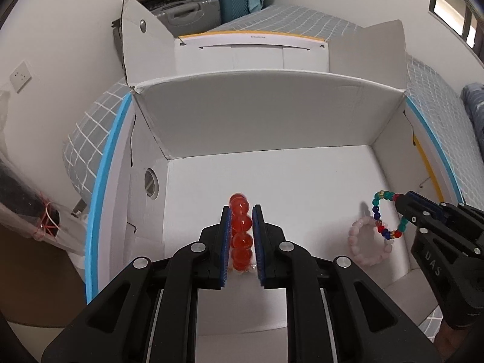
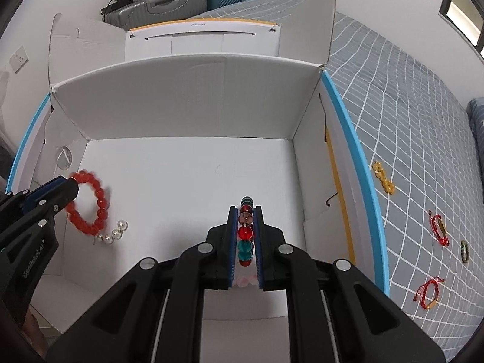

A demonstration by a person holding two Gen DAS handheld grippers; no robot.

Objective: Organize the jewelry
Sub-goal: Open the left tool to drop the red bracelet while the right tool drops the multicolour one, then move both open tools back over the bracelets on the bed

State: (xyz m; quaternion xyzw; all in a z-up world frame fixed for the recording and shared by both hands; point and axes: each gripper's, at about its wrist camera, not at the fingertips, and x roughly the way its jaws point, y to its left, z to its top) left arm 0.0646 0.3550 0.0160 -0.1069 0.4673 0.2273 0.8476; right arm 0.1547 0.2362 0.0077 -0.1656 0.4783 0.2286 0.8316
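Observation:
My left gripper (image 1: 242, 211) is shut on a red bead bracelet (image 1: 241, 230) and holds it above the floor of the open white cardboard box (image 1: 272, 115). It also shows in the right wrist view (image 2: 90, 205). My right gripper (image 2: 245, 211) is shut on a multicoloured bead bracelet (image 2: 245, 233), which also shows in the left wrist view (image 1: 381, 214), over the box's right side. A pink bead bracelet (image 1: 367, 242) lies on the box floor under it. A short pearl string (image 2: 114, 232) lies on the floor under the red bracelet.
The box sits on a grey checked bedspread (image 2: 408, 121). Outside its right wall lie a yellow bead bracelet (image 2: 383, 177), two red cord bracelets (image 2: 438, 230) (image 2: 428, 292) and a dark green bracelet (image 2: 464, 251). Suitcases (image 2: 163, 3) stand at the back.

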